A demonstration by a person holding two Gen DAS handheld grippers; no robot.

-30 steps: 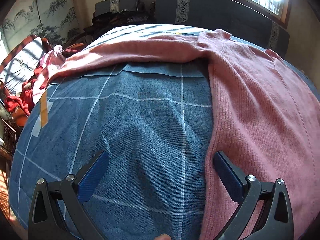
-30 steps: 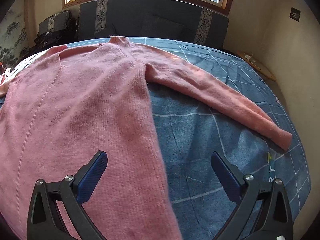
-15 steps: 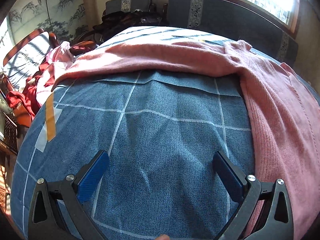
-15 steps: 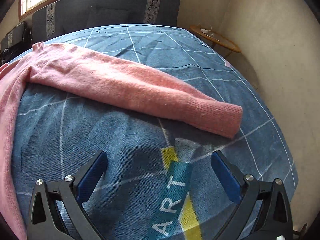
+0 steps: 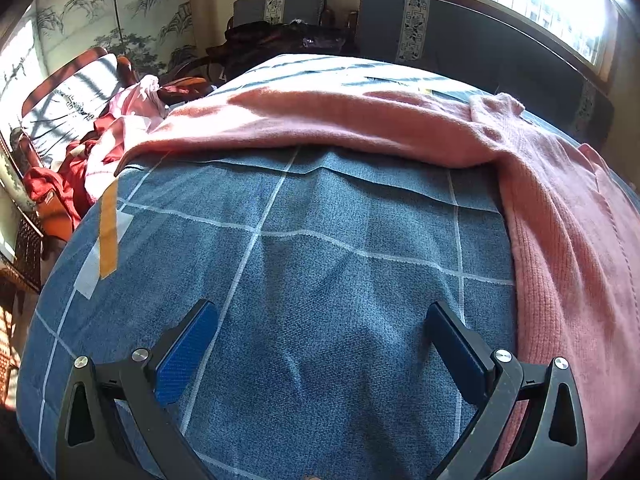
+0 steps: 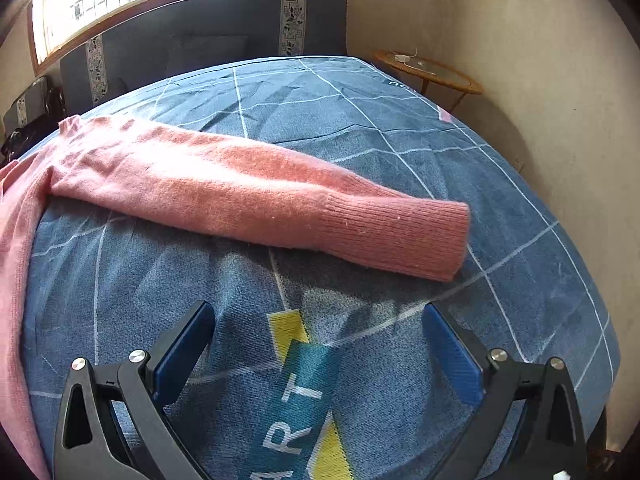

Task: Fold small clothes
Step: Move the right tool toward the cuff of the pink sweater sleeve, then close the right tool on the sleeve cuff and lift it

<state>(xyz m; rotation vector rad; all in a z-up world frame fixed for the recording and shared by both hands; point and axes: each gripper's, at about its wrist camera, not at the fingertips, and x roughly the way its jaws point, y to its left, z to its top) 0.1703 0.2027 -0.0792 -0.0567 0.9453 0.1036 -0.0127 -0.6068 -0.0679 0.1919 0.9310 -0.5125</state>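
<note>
A pink knit sweater (image 5: 560,248) lies spread flat on a blue checked bed cover (image 5: 320,280). In the left wrist view its left sleeve (image 5: 320,120) stretches across the far side of the bed. My left gripper (image 5: 320,336) is open and empty, low over bare cover left of the sweater's body. In the right wrist view the right sleeve (image 6: 260,196) lies across the cover (image 6: 400,120), its ribbed cuff (image 6: 420,236) pointing right. My right gripper (image 6: 318,334) is open and empty, just short of the cuff.
A heap of red and pink clothes (image 5: 92,152) lies off the bed's left side by a chair. A dark padded headboard (image 5: 480,52) runs under the window. A round wooden side table (image 6: 428,72) stands at the far right by the wall (image 6: 560,120). A printed label (image 6: 300,392) marks the cover.
My left gripper moved left, away from the sweater's body toward the left sleeve. My right gripper swung right from the sweater's body to the right sleeve's cuff and closed in on it.
</note>
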